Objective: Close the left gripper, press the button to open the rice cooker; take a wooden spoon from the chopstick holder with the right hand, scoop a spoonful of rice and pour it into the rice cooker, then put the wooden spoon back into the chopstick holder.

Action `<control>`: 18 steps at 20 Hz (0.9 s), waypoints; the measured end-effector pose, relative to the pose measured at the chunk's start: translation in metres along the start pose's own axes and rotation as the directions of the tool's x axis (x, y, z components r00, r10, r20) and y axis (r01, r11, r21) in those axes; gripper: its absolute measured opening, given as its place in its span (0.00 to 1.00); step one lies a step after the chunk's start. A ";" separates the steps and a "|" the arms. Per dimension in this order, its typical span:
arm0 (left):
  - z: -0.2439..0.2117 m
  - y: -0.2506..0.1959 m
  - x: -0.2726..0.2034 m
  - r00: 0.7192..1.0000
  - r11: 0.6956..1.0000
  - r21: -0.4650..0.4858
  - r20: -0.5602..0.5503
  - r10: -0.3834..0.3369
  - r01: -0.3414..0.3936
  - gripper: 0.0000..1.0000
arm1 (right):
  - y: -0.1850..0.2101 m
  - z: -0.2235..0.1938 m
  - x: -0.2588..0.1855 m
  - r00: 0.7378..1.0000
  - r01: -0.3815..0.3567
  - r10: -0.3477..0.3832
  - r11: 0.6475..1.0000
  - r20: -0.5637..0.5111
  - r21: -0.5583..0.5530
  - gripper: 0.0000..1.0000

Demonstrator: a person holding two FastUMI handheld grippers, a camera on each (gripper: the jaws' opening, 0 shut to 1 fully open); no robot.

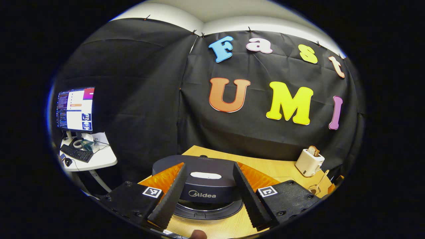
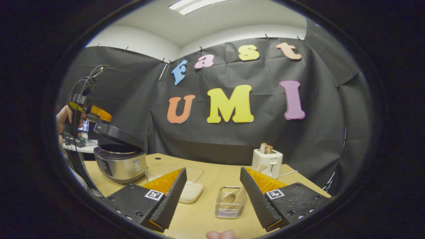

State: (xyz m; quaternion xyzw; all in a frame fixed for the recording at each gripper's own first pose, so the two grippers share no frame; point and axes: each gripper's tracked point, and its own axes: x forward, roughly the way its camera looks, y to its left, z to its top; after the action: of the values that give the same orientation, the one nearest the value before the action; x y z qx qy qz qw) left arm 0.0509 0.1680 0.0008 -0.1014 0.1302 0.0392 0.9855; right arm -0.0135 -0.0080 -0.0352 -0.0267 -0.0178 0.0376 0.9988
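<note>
Left claw [image 1: 207,196]: fingers spread wide, nothing between them; it hangs over the front of the rice cooker [image 1: 203,186], whose dark lid fills the gap. In the right gripper view it sits high at the far left [image 2: 87,111], above the raised lid.
Rice cooker: far left of the worktop [image 2: 206,212] in the right gripper view [image 2: 119,159], lid tilted up and open (silver body, dark lid).
Right claw [image 2: 212,199]: wide open, holding nothing, above the worktop.
Chopstick holder [image 2: 230,202]: clear ribbed container between the right claw's fingers but apart from them.
Wooden spoon [image 2: 234,196]: leaning inside the holder, bowl probably downward, hard to tell through the ribbing.
Rice: white container [image 2: 191,192] just right of the cooker.
Toaster [image 2: 267,162]: at the back, bread in its slot.
</note>
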 end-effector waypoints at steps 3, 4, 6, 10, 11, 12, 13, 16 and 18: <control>-0.027 0.004 -0.004 1.000 1.000 0.024 -0.001 0.017 -0.017 0.89 | -0.001 -0.011 -0.003 1.000 0.006 -0.007 1.000 -0.029 -0.009 0.95; -0.032 0.005 -0.004 1.000 0.999 0.034 -0.001 0.019 -0.019 0.89 | 0.000 -0.013 -0.003 0.999 0.009 -0.009 1.000 -0.037 -0.010 0.96; -0.037 0.005 -0.006 1.000 0.998 0.054 0.015 0.019 -0.019 0.89 | 0.002 -0.012 -0.003 0.999 0.008 -0.009 1.000 -0.041 -0.003 0.96; -0.047 0.006 -0.007 1.000 0.999 0.032 0.014 0.014 -0.014 0.89 | 0.012 -0.012 -0.002 0.999 -0.003 0.002 1.000 -0.038 -0.015 0.96; -0.050 0.006 -0.006 1.000 1.000 0.027 0.013 0.013 -0.013 0.89 | 0.015 -0.012 -0.001 0.999 -0.007 0.006 1.000 -0.040 -0.017 0.96; -0.052 0.007 -0.007 1.000 1.000 0.026 0.011 0.013 -0.013 0.89 | 0.017 -0.013 0.000 0.999 -0.013 0.012 1.000 -0.043 -0.015 0.95; -0.055 0.007 -0.007 1.000 1.000 0.025 0.006 0.013 -0.013 0.89 | 0.019 -0.013 0.001 0.999 -0.017 0.016 1.000 -0.047 -0.011 0.95; -0.065 0.009 -0.008 1.000 1.000 0.017 -0.017 0.013 -0.013 0.89 | 0.022 -0.012 0.003 0.998 -0.024 0.024 1.000 -0.050 -0.006 0.95; -0.064 0.009 -0.006 1.000 1.000 0.019 -0.011 0.010 -0.010 0.89 | 0.025 -0.013 0.005 0.998 -0.034 0.034 0.999 -0.054 0.003 0.92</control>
State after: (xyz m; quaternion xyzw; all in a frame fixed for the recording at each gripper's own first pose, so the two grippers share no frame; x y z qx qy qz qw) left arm 0.0280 0.1628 -0.0592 -0.0914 0.1363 0.0423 0.9855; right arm -0.0095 0.0170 -0.0495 -0.0270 0.0095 0.0538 0.9981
